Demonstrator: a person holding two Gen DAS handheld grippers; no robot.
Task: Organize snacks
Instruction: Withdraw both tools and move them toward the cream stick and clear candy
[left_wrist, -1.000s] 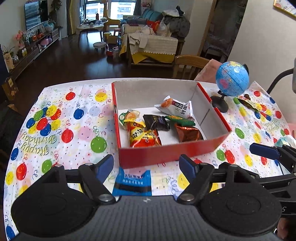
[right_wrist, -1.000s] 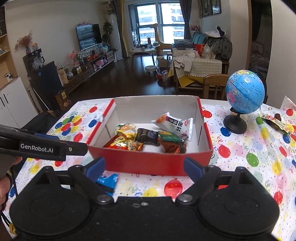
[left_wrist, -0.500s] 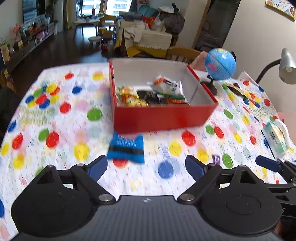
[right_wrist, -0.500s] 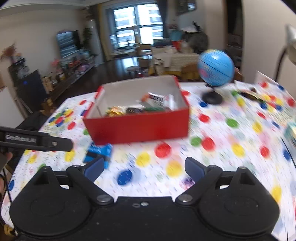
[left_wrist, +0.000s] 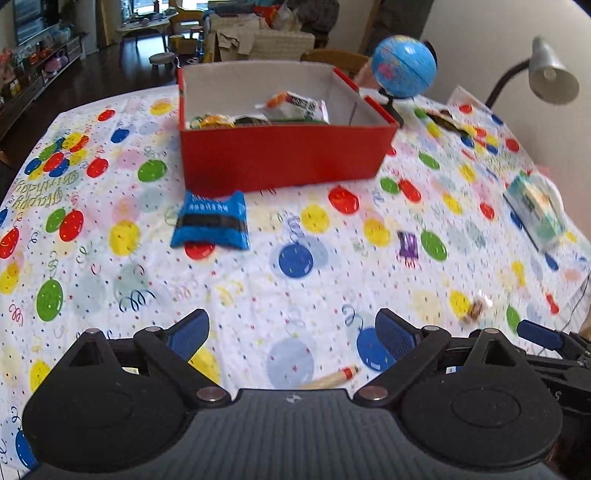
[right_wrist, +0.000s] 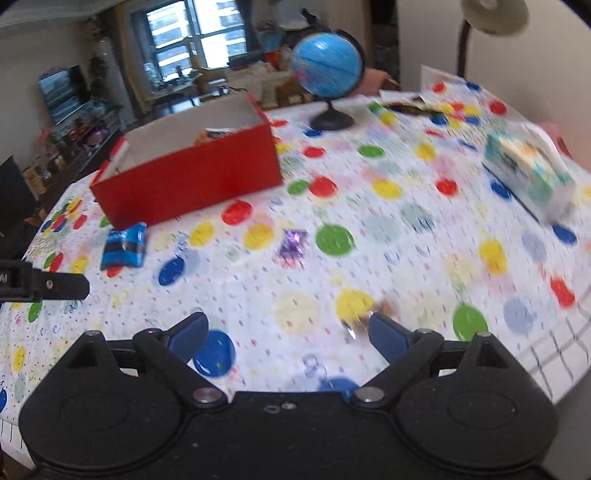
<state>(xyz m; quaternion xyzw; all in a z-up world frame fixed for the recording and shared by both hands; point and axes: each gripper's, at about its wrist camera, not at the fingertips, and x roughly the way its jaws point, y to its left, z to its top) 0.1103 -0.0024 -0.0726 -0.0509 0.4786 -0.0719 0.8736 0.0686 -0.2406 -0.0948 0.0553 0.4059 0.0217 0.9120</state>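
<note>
A red box (left_wrist: 284, 155) holding several snack packets stands at the far middle of the table; it also shows in the right wrist view (right_wrist: 188, 184). A blue snack packet (left_wrist: 210, 223) lies just in front of its left corner, also visible in the right wrist view (right_wrist: 123, 245). A small purple packet (left_wrist: 408, 243) (right_wrist: 291, 243) lies mid-table. A small brown candy (left_wrist: 476, 310) lies near the front right, next to my right gripper's right fingertip (right_wrist: 384, 328). A tan stick snack (left_wrist: 328, 378) lies under my left gripper (left_wrist: 291, 332). Both my left gripper and my right gripper (right_wrist: 288, 330) are open and empty.
A blue globe (left_wrist: 404, 66) stands right of the box. A desk lamp (left_wrist: 550, 74) is at the far right. A tissue pack (left_wrist: 535, 210) (right_wrist: 528, 177) lies at the right edge. A balloon-print cloth (left_wrist: 295, 266) covers the table. A dark wrapper (left_wrist: 443, 120) lies by the globe.
Both grippers have pulled back from the box toward the table's front; the right one has also swung right. The box and blue packet now look farther away. Both stay open.
</note>
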